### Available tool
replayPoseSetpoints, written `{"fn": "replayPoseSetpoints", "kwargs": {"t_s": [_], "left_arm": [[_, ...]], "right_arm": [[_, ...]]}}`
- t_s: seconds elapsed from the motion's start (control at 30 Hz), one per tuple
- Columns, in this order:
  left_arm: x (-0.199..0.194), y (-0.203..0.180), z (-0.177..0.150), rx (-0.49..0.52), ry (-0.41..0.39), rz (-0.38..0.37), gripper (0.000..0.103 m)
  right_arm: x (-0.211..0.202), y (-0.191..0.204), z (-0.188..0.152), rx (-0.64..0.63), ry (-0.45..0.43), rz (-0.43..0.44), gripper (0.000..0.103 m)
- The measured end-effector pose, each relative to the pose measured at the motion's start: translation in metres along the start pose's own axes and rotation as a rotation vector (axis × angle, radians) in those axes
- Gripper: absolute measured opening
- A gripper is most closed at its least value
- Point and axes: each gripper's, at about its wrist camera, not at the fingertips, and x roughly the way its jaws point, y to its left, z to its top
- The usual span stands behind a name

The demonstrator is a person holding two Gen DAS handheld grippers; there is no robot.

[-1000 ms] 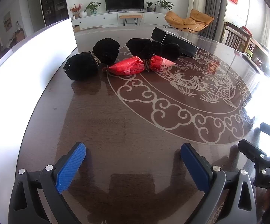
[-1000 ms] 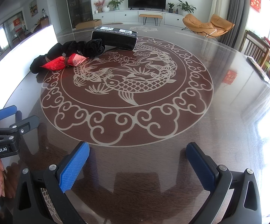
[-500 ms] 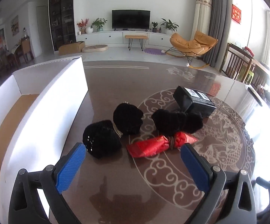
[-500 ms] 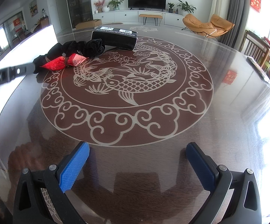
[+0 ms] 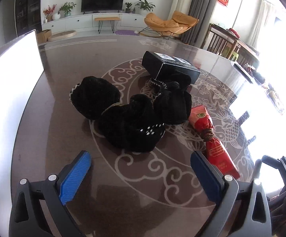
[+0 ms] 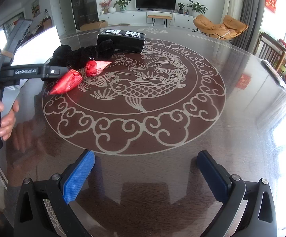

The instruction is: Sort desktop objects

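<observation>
Here the left gripper [image 5: 141, 174] hangs over the bench [image 5: 50, 142], fingers wide apart and empty, above two black bundles [image 5: 131, 126]. A red packet [image 5: 215, 146], tied at its middle, lies just beside them, its long axis running toward the black box [image 5: 168, 67]. The right gripper [image 6: 145, 175], likewise spread and empty, sits near the bench's front edge.

Bright daylight from the right, blown out at the window [image 5: 281, 79]; glare and reflections across the glossy table [image 6: 251, 108]; sharp centre, strong fisheye curvature, dark vignetted corners
</observation>
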Motion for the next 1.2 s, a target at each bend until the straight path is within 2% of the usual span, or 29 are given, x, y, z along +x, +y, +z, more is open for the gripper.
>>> {"fn": "replayPoseSetpoints", "kwargs": {"t_s": [0.1,0.2,0.3,0.37,0.43,0.57,0.67,0.73,0.77,0.83,0.93,1.0,1.1,1.2], "left_arm": [[-0.014,0.011,-0.006,-0.079,-0.035,0.037,0.102],[-0.009,0.016,0.005,-0.106,-0.019,0.050,0.102],[0.003,0.004,0.015,-0.040,0.007,0.053,0.102],[0.009,-0.006,0.019,0.027,0.008,0.107,0.102],[0.011,-0.009,0.018,0.039,-0.005,0.168,0.102],[0.008,0.001,0.009,-0.075,-0.027,0.143,0.102],[-0.015,0.010,0.011,-0.163,-0.137,0.197,0.102],[-0.025,0.021,0.021,-0.276,-0.191,0.251,0.102],[-0.023,0.029,0.027,-0.344,-0.191,0.277,0.102],[-0.007,0.041,0.038,-0.454,-0.135,0.300,0.102],[0.037,0.044,0.038,-0.471,0.032,0.311,0.103],[0.037,0.033,0.034,-0.420,-0.001,0.340,0.103],[0.033,0.026,0.023,-0.353,0.007,0.307,0.103],[0.016,0.032,0.007,-0.347,0.008,0.279,0.103]], "right_arm": [[0.000,0.000,0.000,0.000,0.000,0.000,0.103],[0.000,0.000,0.000,0.000,0.000,0.000,0.103],[0.000,0.000,0.000,0.000,0.000,0.000,0.103],[0.000,0.000,0.000,0.000,0.000,0.000,0.103],[0.000,0.000,0.000,0.000,0.000,0.000,0.103],[0.000,0.000,0.000,0.000,0.000,0.000,0.103],[0.000,0.000,0.000,0.000,0.000,0.000,0.103],[0.000,0.000,0.000,0.000,0.000,0.000,0.103],[0.000,0.000,0.000,0.000,0.000,0.000,0.103],[0.000,0.000,0.000,0.000,0.000,0.000,0.103],[0.000,0.000,0.000,0.000,0.000,0.000,0.103],[0.000,0.000,0.000,0.000,0.000,0.000,0.103],[0.000,0.000,0.000,0.000,0.000,0.000,0.103],[0.000,0.000,0.000,0.000,0.000,0.000,0.103]]}}
